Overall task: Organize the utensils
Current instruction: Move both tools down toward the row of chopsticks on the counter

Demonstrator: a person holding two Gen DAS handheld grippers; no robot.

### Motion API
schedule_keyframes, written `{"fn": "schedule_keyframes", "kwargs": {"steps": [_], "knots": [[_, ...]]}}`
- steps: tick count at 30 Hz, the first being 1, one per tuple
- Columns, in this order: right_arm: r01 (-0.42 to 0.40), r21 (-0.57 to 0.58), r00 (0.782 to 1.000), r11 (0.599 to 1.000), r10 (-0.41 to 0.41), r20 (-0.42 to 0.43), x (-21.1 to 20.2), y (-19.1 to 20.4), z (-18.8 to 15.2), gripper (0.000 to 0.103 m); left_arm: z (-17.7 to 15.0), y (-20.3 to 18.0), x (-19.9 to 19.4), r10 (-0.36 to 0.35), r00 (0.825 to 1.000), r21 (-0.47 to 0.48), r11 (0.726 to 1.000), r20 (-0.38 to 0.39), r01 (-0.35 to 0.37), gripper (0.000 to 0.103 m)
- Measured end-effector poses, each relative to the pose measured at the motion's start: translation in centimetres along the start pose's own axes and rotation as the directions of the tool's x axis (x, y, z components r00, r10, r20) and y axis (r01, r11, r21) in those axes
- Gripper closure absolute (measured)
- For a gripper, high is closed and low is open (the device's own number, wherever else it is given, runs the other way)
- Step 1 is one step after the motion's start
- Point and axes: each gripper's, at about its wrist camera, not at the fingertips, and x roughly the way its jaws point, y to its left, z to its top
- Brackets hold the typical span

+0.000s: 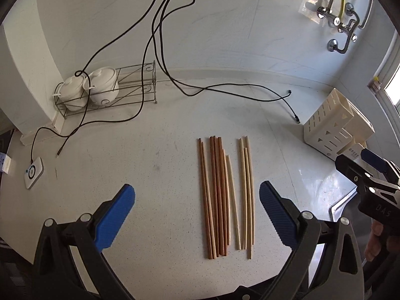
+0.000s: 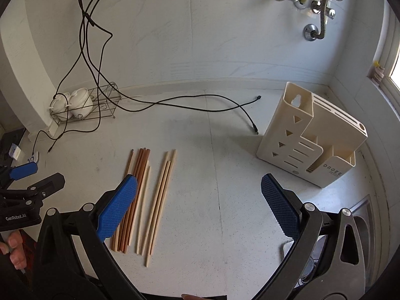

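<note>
Several wooden chopsticks lie side by side on the white counter: a darker brown bunch (image 1: pixel 216 195) (image 2: pixel 132 200) and a paler bunch (image 1: pixel 246 195) (image 2: pixel 160 195) to its right. A cream utensil holder (image 1: pixel 335 127) (image 2: pixel 310 137) with slots stands at the right. My left gripper (image 1: pixel 197 215) is open and empty, its blue pads on either side of the chopsticks. My right gripper (image 2: pixel 200 207) is open and empty, to the right of the chopsticks; its left pad covers part of the brown bunch. The right gripper also shows at the edge of the left wrist view (image 1: pixel 370 172).
Black cables (image 1: pixel 225 87) (image 2: pixel 200 105) trail across the counter's back. A wire rack with two white lidded pots (image 1: pixel 100 87) (image 2: pixel 77 105) stands at back left. A small white device (image 1: pixel 33 172) lies at left. A metal sink edge (image 2: pixel 362 215) is at right. Wall taps (image 2: pixel 312 5) are above.
</note>
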Motion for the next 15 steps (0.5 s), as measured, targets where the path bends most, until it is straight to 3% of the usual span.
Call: {"fn": "schedule_keyframes", "kwargs": {"steps": [8,15], "knots": [[0.017,0.013,0.998,1.000,-0.016,-0.060,3.7,0.3,-0.6,0.013,-0.7,0.5,4.9,-0.001,0.994,-0.008,1.000,-0.112,0.000,0.005],[0.014,0.046,0.993,0.999,-0.009,-0.120,6.3,1.0,-1.5,0.018,-0.8,0.7,7.8,0.001,0.988,0.032,0.999,-0.157,0.004,0.006]]}}
